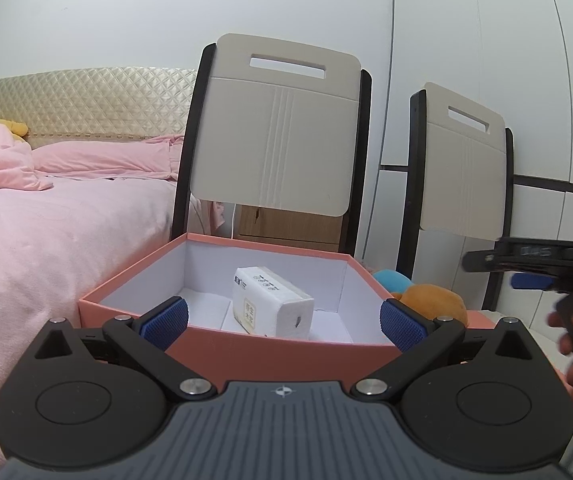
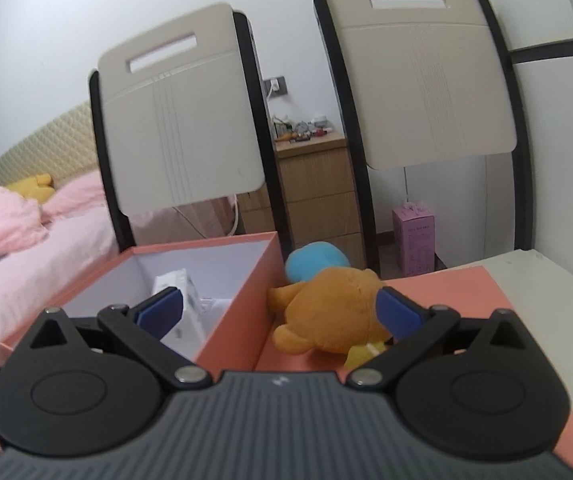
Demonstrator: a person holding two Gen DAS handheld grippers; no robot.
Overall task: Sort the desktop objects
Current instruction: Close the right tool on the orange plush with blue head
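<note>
- The left wrist view looks forward along its own fingers [image 1: 166, 322], low and close behind the box [image 1: 242, 354], facing straight into its open top toward the two chairs [image 1: 274, 128] and the wall.
- The right wrist view sits further right, just behind the plush [image 2: 334, 312], close to it, facing the same way with the box [image 2: 238, 320] to its left.
- Both views share the box, the plush [image 1: 434, 300], both chairs [image 2: 182, 120] and the bed [image 1: 46, 240].
- The right gripper [image 1: 526, 268] shows at the right edge of the left view.
</note>
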